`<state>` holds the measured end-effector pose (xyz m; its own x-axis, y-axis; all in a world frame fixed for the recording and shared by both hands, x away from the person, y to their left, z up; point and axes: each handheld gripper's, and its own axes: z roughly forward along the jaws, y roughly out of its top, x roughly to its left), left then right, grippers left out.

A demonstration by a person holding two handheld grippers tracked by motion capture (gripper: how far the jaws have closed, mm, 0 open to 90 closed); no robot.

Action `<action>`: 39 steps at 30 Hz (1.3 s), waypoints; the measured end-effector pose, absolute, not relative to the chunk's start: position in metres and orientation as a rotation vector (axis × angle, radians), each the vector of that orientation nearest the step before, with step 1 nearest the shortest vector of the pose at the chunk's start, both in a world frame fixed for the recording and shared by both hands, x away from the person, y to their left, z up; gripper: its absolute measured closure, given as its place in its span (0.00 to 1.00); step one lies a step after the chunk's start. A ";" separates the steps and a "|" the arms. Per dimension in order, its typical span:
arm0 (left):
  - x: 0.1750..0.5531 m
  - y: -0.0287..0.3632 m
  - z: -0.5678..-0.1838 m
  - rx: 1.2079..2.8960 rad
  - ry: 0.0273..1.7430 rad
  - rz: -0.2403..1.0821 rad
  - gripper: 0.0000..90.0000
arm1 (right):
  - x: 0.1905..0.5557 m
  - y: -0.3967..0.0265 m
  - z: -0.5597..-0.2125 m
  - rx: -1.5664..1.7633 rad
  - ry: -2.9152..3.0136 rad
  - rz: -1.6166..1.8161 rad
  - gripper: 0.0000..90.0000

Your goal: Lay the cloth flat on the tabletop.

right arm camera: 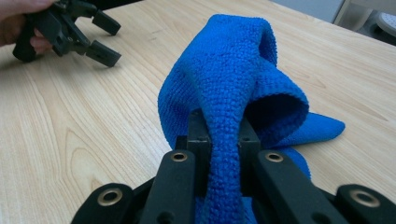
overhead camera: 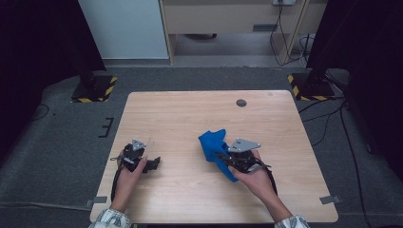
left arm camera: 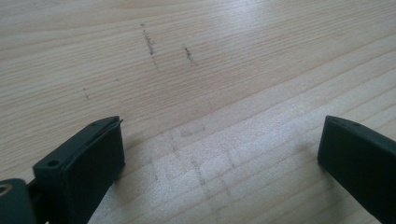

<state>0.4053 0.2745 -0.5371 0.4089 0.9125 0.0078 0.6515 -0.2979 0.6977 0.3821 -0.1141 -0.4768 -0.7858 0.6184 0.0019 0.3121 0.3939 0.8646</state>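
High view: the blue cloth (overhead camera: 215, 148) sits right of the middle of the wooden surface (overhead camera: 190, 114), nearer the near edge than the far one, bunched up with one end raised. The right gripper (overhead camera: 227, 156) has its fingers clamped on a fold of the cloth, the right hand (overhead camera: 254, 176) coming in from the near edge. The left gripper (overhead camera: 151, 164) lies close to the near left corner, in the left hand (overhead camera: 129, 175), well apart from the cloth. Bare wood stretches across the whole far half, broken by a small dark round cap (overhead camera: 241, 102) near the far edge. Room also stays open between the two grippers and along the right edge.

Right gripper view gives what the high view cannot: a narrow ridge of cloth (right arm camera: 233, 98) runs between the two fingers (right arm camera: 198, 135) and is pinched there, the rest rising and looping over in front. Farther off, the left gripper (right arm camera: 105, 37) rests on the wood with fingers spread.

Left gripper view shows its own fingers (left arm camera: 93, 149) wide apart, with nothing between them but scuffed wood grain.
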 end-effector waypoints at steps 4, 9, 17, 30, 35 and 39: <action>0.405 0.272 -0.537 2.055 1.317 0.544 0.00 | 0.380 -0.108 -0.484 0.797 2.360 1.325 0.90; 0.403 0.268 -0.537 2.056 1.308 0.540 0.00 | 0.379 -0.102 -0.496 0.776 2.410 1.271 0.88; 0.402 0.259 -0.537 2.069 1.287 0.530 0.00 | 0.375 -0.090 -0.518 0.766 2.497 1.181 0.72; 0.402 0.252 -0.533 2.062 1.242 0.531 0.07 | 0.365 -0.115 -0.487 0.792 2.407 1.272 0.27; 0.401 0.251 -0.531 2.054 1.232 0.531 0.08 | 0.372 -0.133 -0.486 0.865 2.352 1.274 0.43; 0.401 0.248 -0.529 2.042 1.224 0.520 0.10 | 0.381 -0.145 -0.491 0.942 2.315 1.245 0.74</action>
<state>0.4014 0.2484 -0.5288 0.4752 0.8798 -0.0103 0.6035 -0.3174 0.7314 0.3814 -0.1448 -0.4912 -0.7192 0.6948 0.0083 0.3899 0.3937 0.8325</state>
